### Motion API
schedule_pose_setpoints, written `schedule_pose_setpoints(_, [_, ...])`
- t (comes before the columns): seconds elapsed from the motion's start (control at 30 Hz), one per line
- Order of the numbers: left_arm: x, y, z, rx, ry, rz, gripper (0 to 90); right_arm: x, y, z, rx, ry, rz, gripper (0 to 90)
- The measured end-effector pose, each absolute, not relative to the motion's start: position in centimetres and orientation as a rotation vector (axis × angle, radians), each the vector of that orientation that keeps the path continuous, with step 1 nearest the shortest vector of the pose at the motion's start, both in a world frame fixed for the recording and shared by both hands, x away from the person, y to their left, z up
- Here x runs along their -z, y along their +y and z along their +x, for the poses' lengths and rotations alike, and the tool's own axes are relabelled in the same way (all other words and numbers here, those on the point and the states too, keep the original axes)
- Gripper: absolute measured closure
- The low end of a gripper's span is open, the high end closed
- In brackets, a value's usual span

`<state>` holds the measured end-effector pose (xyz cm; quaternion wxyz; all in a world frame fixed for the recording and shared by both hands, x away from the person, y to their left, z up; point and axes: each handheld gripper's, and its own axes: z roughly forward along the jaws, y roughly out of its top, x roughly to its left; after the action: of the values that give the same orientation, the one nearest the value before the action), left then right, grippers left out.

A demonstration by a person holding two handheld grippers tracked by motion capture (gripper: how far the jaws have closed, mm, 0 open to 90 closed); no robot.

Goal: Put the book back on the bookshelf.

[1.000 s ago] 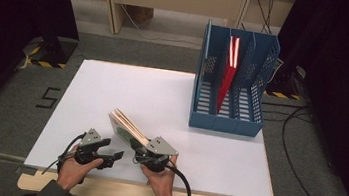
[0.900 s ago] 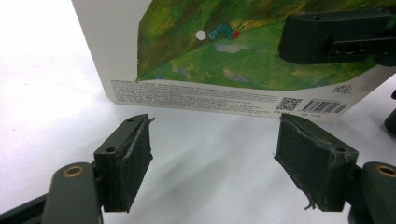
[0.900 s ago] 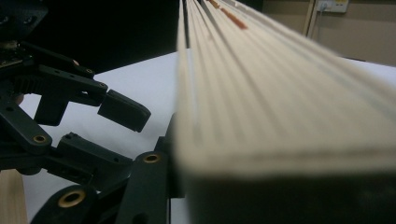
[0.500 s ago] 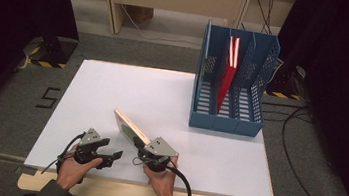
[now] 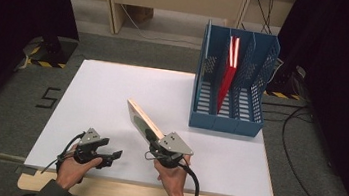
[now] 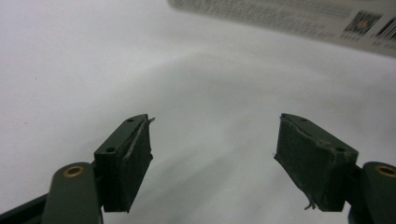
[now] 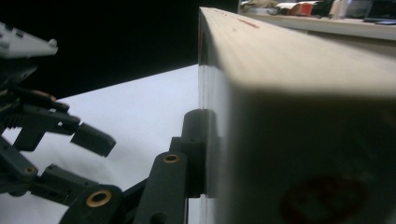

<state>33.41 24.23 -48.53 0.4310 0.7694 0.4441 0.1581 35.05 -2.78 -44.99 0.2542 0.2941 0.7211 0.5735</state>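
Now, nearest to me, my left gripper (image 5: 114, 154) rests low over the white table (image 5: 112, 95) near its front edge, and in the left gripper view its jaws stand apart with nothing between them, only the bare table surface under them. Just beside it, my right gripper (image 5: 152, 145) has the book (image 5: 142, 120) clamped by its near end; its jaws have just been closing on it, and in the right gripper view the black pad (image 7: 198, 149) presses flat against the cover, with the pale page block of the book (image 7: 299, 116) rising in front of the camera. From above, the book points away from me and to the left, its far end raised off the table, so I judge the step in hand is the lifting after the grasp. Farther off, on the right side of the table, stands the blue file rack (image 5: 227, 122), well apart from the book, and a red book (image 5: 226, 76) is already upright in its middle compartment. I think the next move calls for carrying the book across to the rack, turning it upright, and lowering it into a free compartment without hitting the dividers. The grip is only at one end, so the book could swing.
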Motion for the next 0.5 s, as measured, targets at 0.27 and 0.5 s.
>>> schedule_pose_setpoints(0.27, [48.6,24.2,33.4,-0.397,1.107,1.923,25.7,42.6,-5.5,34.7,-1.542,1.866,0.839,76.0])
schedule_pose_setpoints(0.5, [48.6,24.2,33.5,-0.394,1.105,1.927,25.7,40.9,-8.1,34.0,-1.504,1.778,0.868,76.0])
